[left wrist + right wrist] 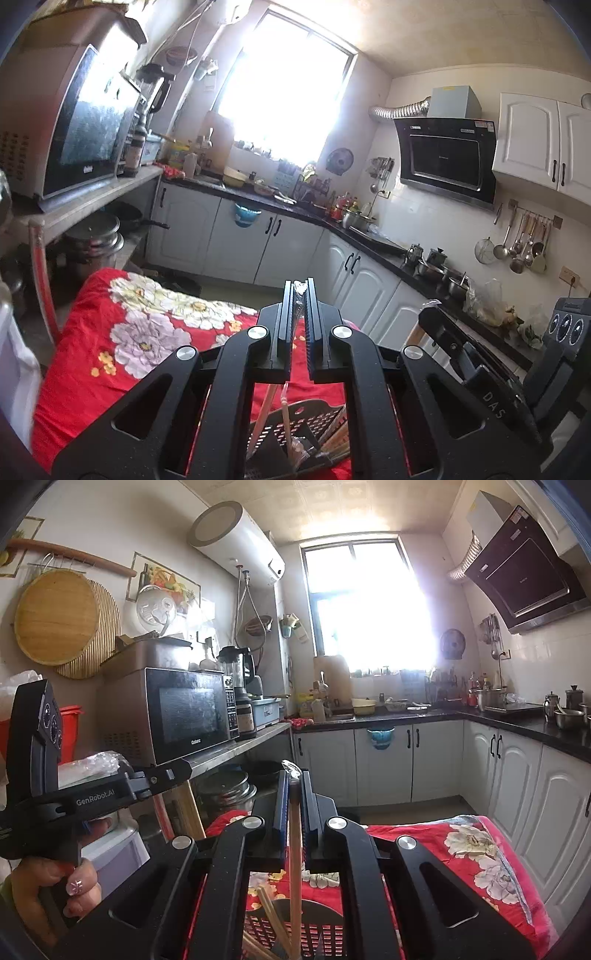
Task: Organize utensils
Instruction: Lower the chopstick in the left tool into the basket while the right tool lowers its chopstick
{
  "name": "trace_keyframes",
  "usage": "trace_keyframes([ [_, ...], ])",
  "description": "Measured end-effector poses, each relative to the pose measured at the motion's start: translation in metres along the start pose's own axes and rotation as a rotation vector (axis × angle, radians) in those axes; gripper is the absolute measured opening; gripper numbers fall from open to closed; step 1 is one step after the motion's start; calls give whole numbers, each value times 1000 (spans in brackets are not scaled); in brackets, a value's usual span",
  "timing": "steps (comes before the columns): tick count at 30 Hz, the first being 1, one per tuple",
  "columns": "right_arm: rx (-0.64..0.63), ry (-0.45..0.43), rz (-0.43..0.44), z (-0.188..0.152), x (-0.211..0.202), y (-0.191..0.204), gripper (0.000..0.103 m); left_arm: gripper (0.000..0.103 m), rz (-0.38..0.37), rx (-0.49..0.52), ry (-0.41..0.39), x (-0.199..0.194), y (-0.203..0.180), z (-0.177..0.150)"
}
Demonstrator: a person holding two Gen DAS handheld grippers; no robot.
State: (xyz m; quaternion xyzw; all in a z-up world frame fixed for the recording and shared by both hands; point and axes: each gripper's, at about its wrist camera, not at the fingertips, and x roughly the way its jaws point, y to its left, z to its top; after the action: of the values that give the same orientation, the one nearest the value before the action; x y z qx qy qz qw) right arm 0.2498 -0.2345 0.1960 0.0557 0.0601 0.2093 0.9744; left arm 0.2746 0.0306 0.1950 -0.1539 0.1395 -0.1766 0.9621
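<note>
Over on the left side, the left gripper (300,295) has its two black jaws pinched almost together around a thin plastic-wrapped utensil (300,291), only the crinkly clear tip poking out past the fingers, so I can't tell exactly what's inside the wrap. Right below it sits a dark perforated plastic utensil basket (295,421) on the red floral quilted cloth (147,332), with a bunch of pale wooden chopsticks (338,439) lying in it. Moving right, the right gripper (294,781) is clamped narrow on a long pale wooden chopstick (294,867), which stands pretty much upright with its lower end down inside the same basket (325,919). A couple more loose chopsticks (271,915) lean at an angle just beside it.
</note>
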Motion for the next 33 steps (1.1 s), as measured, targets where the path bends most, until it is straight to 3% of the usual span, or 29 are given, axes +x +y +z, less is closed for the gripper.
trace_keyframes([
  [13,-25,-51,-5,-28,8,1,6,3,-14,-39,53,16,13,-39],
  [22,-109,-93,-24,-54,10,10,6,3,-5,-50,66,20,22,-60],
  [33,-138,-70,-58,-80,-1,6,6,3,25,-54,102,19,29,-76],
])
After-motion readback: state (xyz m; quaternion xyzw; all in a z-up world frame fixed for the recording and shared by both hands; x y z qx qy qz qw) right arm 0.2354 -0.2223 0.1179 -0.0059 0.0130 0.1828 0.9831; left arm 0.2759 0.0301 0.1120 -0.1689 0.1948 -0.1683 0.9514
